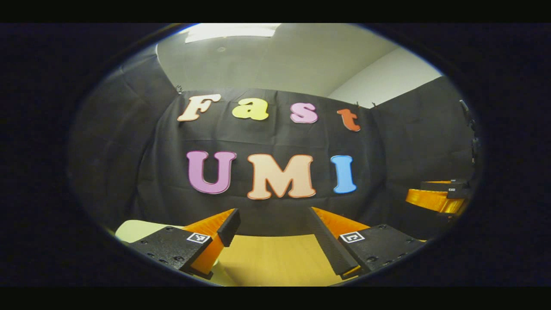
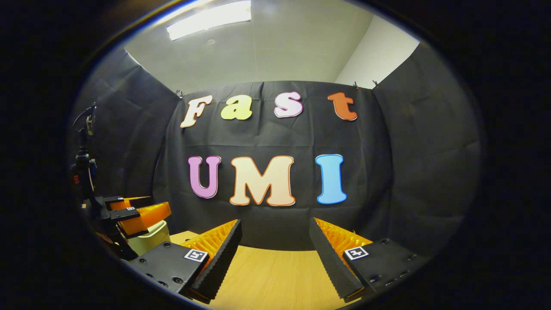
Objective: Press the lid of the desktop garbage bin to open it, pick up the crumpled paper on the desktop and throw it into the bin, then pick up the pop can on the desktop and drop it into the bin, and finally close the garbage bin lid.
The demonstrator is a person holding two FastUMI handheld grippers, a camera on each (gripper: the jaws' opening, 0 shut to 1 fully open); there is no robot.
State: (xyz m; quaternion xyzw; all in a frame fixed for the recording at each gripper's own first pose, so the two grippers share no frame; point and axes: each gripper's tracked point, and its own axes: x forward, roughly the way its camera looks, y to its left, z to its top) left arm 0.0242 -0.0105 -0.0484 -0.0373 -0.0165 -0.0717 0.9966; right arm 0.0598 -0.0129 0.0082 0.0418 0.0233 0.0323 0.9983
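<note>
In the left gripper view my left gripper (image 1: 275, 232) is open with nothing between its fingers, held above the wooden table (image 1: 267, 258). A pale cream bin (image 1: 137, 230) shows just past its left finger, partly hidden by it. My right gripper (image 1: 434, 198) hangs at the far right of that view. In the right gripper view my right gripper (image 2: 275, 234) is open too, with nothing in it, over the table (image 2: 275, 275). My left gripper (image 2: 142, 211) is at the far left there, right above the cream bin (image 2: 150, 241).
The black cloth wall stands close behind the table's far edge. A dark stand with cables (image 2: 84, 168) rises at the left side of the booth. Bare wood lies in front of both grippers.
</note>
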